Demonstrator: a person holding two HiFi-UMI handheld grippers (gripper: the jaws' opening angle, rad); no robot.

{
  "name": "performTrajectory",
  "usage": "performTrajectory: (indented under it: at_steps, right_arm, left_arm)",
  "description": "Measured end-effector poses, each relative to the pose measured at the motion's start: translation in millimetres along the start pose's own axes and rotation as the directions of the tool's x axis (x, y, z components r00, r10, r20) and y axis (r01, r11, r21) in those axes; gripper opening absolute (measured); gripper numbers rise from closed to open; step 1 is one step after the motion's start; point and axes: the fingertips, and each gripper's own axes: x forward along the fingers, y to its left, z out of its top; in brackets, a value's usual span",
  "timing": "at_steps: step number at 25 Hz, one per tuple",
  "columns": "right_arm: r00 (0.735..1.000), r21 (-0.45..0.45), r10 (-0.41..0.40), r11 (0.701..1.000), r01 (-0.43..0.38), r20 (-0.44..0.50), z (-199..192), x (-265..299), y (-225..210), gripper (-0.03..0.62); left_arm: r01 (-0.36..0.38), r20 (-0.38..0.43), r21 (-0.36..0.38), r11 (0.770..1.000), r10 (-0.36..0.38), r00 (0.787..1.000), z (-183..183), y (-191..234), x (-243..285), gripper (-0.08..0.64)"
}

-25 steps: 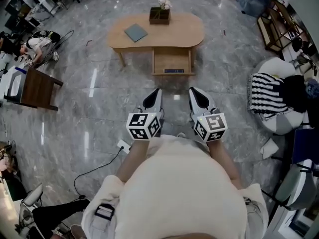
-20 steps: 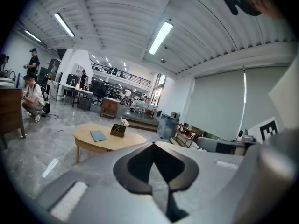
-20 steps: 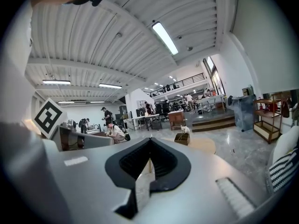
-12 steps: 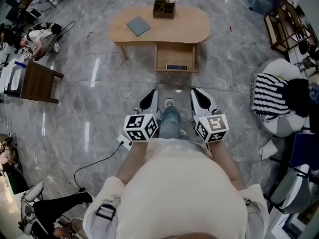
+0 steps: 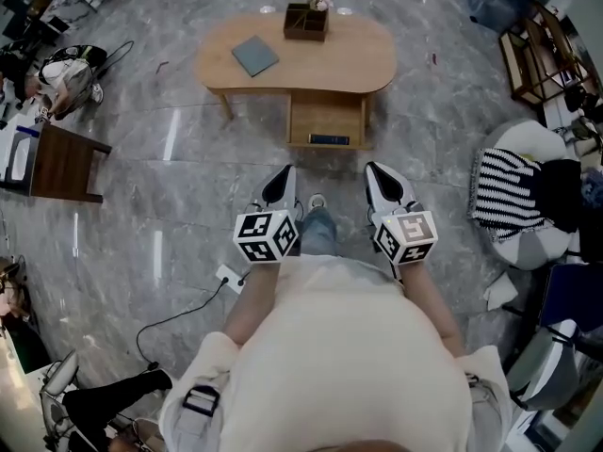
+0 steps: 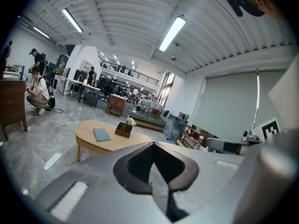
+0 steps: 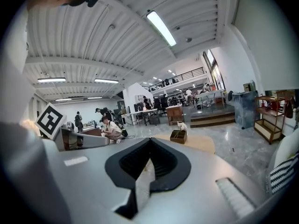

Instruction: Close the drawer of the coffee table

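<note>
Drawer (image 5: 326, 121) left open, well apart from left gripper (image 5: 286, 173) and right gripper (image 5: 373, 171); both jaws pressed together, empty. Off-centre push probably = drawer jammed, coffee table (image 5: 363, 59) shoved.

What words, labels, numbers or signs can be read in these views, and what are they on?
None readable.
Black-and-white marker cube on the left tool, and the one on the right tool: patterns, no text.
Dark flat item in the open wooden drawer: too small to read.
Grey-blue book: no legible print.
</note>
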Motion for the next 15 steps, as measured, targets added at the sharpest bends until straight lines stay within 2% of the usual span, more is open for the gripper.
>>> performTrajectory:
  at_steps: [15]
  right_arm:
    - [0.999,-0.011,0.003,1.0,-0.003,-0.047,41.1,123.4,-38.6,-0.002]
  left_arm:
    - [-0.012,-0.045,-0.013,1.0,0.011,0.999,52.3,74.7,101.4,0.002]
